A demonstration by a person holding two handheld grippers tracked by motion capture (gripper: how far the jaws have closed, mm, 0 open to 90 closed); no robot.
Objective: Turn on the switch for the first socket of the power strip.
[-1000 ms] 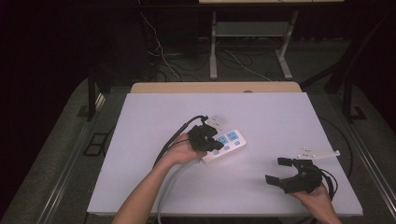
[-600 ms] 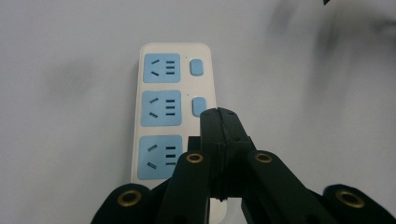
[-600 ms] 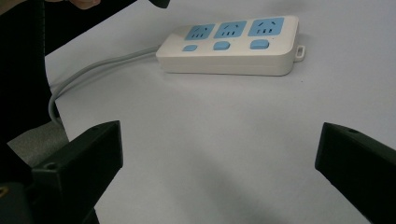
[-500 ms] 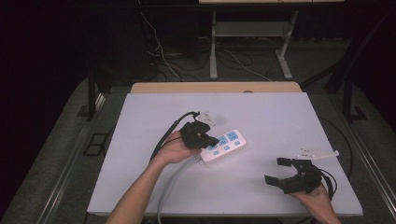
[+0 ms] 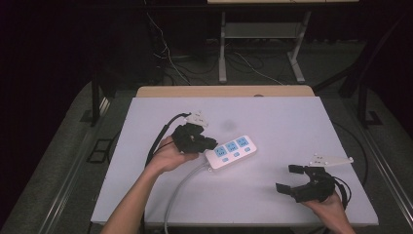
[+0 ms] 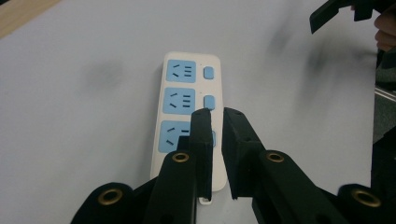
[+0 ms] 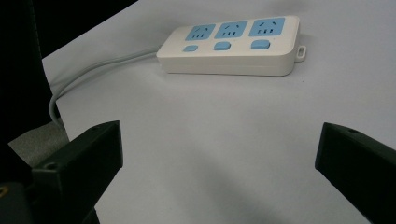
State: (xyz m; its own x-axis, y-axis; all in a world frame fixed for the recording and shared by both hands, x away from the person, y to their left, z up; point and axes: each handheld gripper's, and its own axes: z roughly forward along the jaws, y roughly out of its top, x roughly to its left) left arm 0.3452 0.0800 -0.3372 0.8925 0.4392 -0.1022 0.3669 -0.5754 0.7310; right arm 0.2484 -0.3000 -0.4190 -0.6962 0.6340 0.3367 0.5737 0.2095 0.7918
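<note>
At frame centre on the tabletop (image 5: 292,126), the power strip (image 5: 231,151) lies under the nearly closed left hand-held gripper (image 6: 215,117), seemingly poised to press a switch, while the right hand-held gripper (image 5: 291,178) waits wide open at lower right.

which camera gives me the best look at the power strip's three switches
The right gripper view: all three switches on the power strip show unblocked. In the left gripper view the left gripper covers the nearest one; in the high view they are tiny.
</note>
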